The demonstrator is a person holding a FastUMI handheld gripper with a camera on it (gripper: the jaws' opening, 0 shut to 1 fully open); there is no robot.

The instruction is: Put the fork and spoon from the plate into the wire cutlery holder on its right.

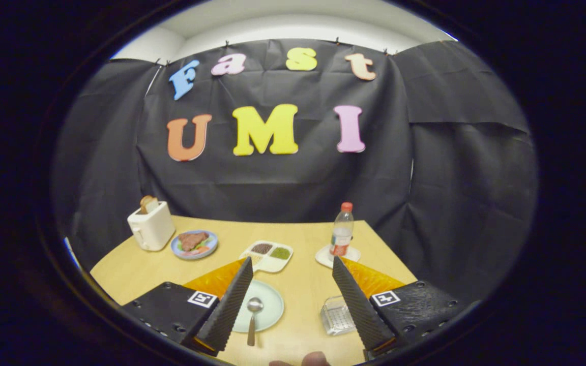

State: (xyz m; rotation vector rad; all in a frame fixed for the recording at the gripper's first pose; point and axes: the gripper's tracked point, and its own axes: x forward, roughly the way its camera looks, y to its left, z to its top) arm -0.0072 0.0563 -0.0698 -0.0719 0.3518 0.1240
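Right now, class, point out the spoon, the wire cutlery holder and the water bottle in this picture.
spoon (254, 305): gripper view, on its bowl, resting on the plate between the open fingers.
wire cutlery holder (337, 319): gripper view, on its mesh base.
water bottle (342, 235): gripper view, on its clear body.

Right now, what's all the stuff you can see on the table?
table: 1, light wood
toaster: 1, white, bread in it, far corner
food plate: 1, blue, beside the toaster
divided tray: 1, white, beyond the fingers
bottle: 1, clear with a red cap, on a white coaster
plate: 1, pale green, between the fingers
spoon: 1, silver, on that plate
wire cutlery holder: 1, silver, against the other finger
claw: 1, black fingers open
fingertip: person's, behind the claw
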